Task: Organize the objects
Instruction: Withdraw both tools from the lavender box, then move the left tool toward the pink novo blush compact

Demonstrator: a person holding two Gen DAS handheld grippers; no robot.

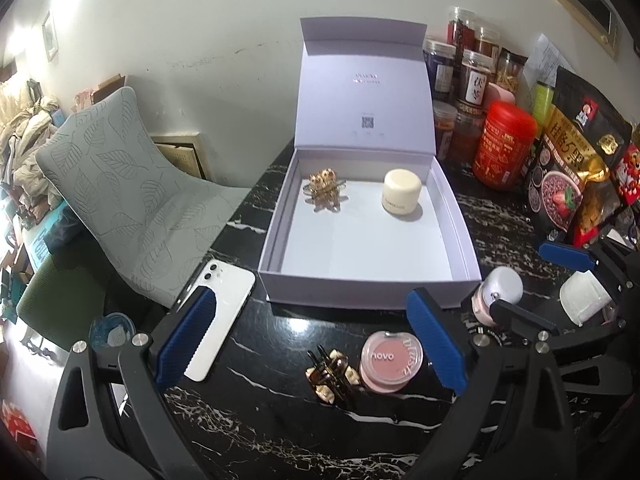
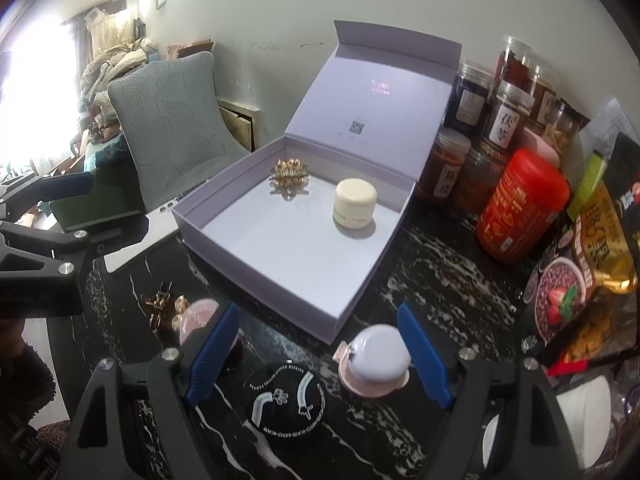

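Observation:
An open lilac gift box (image 1: pixel 276 236) (image 2: pixel 360 288) stands on the black marble table, holding a gold hair clip (image 1: pixel 324 190) (image 2: pixel 287 178) and a cream jar (image 1: pixel 401 192) (image 2: pixel 355 204). In front of it lie a pink Novo blush compact (image 1: pixel 390 360) (image 2: pixel 198 316), a brown hair claw (image 1: pixel 330 378) (image 2: pixel 162 308), a white-and-pink domed item (image 1: pixel 498 294) (image 2: pixel 376 364) and a black round compact (image 2: pixel 286 404). My left gripper (image 1: pixel 312 344) is open above the blush and claw. My right gripper (image 2: pixel 320 356) is open around the domed item and black compact.
A white phone (image 1: pixel 220 320) lies at the table's left edge. Jars (image 1: pixel 476 76), a red canister (image 1: pixel 504 144) (image 2: pixel 524 208) and snack bags (image 1: pixel 568 168) crowd the back right. A grey chair (image 1: pixel 120 184) stands left. A white cup (image 1: pixel 584 300) is at the right.

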